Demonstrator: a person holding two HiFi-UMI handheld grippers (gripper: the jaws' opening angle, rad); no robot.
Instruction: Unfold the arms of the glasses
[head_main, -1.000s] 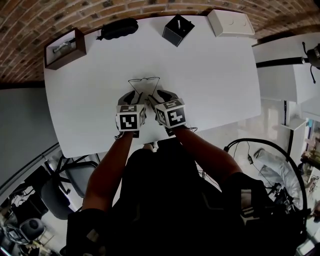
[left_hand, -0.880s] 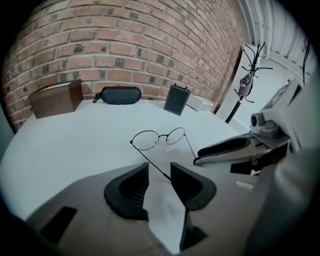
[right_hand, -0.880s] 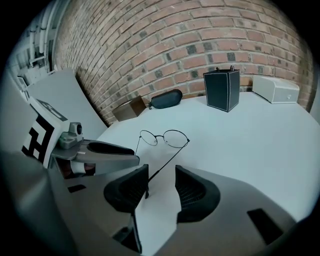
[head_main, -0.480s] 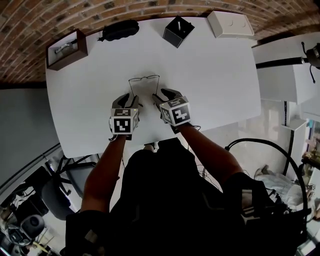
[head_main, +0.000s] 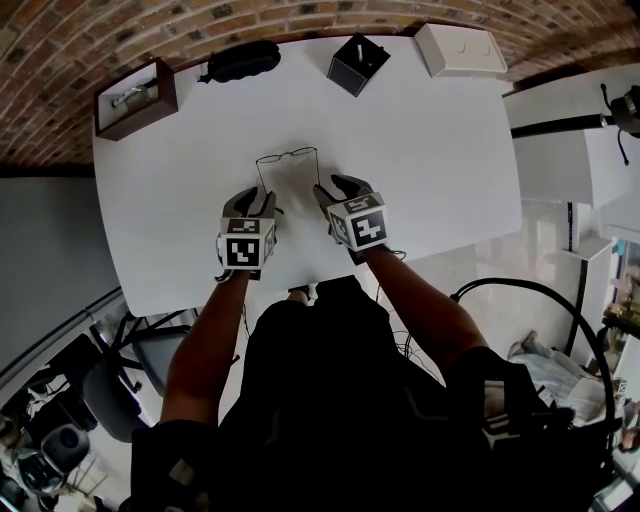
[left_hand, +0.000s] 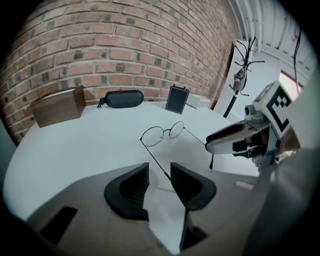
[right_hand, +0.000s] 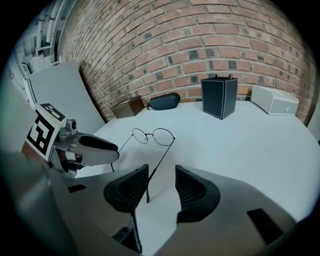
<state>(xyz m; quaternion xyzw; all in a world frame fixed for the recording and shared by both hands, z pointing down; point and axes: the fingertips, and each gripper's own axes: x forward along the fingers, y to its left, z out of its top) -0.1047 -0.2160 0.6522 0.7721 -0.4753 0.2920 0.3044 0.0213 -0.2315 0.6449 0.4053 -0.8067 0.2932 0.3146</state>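
The left gripper (left_hand: 159, 175) and right gripper (right_hand: 161, 182) were each seen open, unclamped, around an arm tip of the glasses (left_hand: 152, 136); unfolding was judged done, with only careful withdrawal called for.

Head view: thin wire-framed round-lens glasses (head_main: 287, 155), table centre. Both arm tips run under left gripper (head_main: 258, 200) and right gripper (head_main: 335, 188) toward 6 o'clock, ends not seen.

Gripper views: each arm tip lies in the gap btwn parted jaws; contact w/ pads can't be told.

Open brown wooden box (head_main: 135, 97), 10 o'clock: small metallic item inside, too small to ID.

Black square pot (head_main: 357, 62), 12 o'clock: contents unclear.

White table (head_main: 440, 150): near edge partly covered by person's forearms.
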